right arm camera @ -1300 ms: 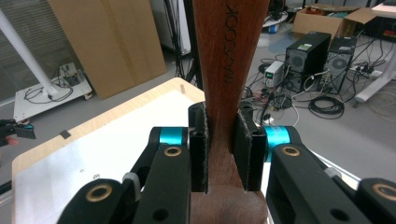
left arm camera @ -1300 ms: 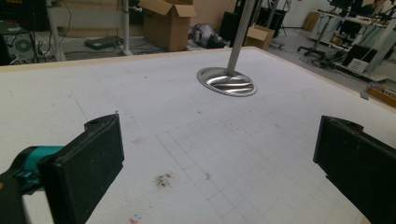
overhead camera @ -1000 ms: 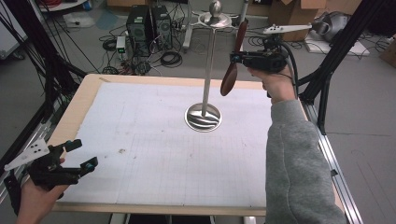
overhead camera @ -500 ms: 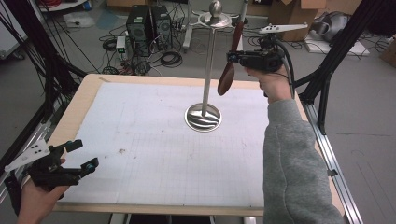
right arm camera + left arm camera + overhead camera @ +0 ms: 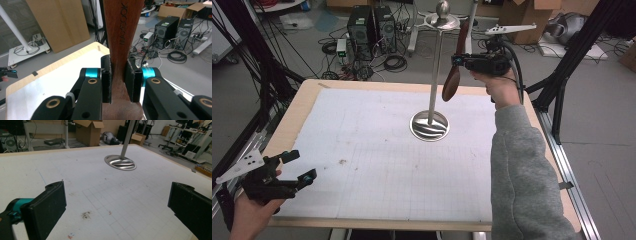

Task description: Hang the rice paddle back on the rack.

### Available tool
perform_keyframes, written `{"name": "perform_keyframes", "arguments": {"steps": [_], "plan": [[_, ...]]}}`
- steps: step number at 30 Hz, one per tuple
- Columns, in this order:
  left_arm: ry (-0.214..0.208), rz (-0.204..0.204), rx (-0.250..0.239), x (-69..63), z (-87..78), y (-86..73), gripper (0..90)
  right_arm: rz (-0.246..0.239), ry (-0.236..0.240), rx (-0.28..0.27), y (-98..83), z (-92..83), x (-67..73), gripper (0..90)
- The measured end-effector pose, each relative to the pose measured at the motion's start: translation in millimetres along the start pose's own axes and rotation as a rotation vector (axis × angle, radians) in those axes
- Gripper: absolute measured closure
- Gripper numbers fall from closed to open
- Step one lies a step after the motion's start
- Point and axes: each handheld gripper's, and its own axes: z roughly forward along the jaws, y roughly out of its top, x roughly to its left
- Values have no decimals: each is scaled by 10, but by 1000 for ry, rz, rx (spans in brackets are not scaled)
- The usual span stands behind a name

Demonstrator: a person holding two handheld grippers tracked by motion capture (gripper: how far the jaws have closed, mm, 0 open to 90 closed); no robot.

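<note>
A metal stand (image 5: 430, 125) with a round base, a thin pole and a small top disc with a ball rises from the middle far part of the table; its base (image 5: 120, 162) also shows in the left gripper view. My right gripper (image 5: 460, 60) is raised beside the pole's upper part, shut on the handle of a dark wooden spoon (image 5: 452, 85). The spoon hangs nearly upright with its bowl down, just right of the pole. In the right gripper view the pads (image 5: 106, 80) clamp the spoon's handle (image 5: 122, 30). My left gripper (image 5: 301, 165) rests low at the near left, open, nothing between its jaws.
A white gridded mat (image 5: 377, 165) covers the wooden table (image 5: 294, 112). Black frame posts (image 5: 262, 75) stand at both sides. Computer towers (image 5: 372, 25), cables and cardboard boxes (image 5: 532, 20) lie on the floor beyond the far edge.
My right gripper has shifted slightly left toward the pole, and the spoon now hangs more upright. The left gripper has not moved.
</note>
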Motion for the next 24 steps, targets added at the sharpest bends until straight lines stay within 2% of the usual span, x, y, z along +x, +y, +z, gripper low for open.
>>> {"name": "perform_keyframes", "arguments": {"steps": [24], "plan": [[3,-2,1,0,-12,-8,22,-2,-6,13,6,64,8,775]]}}
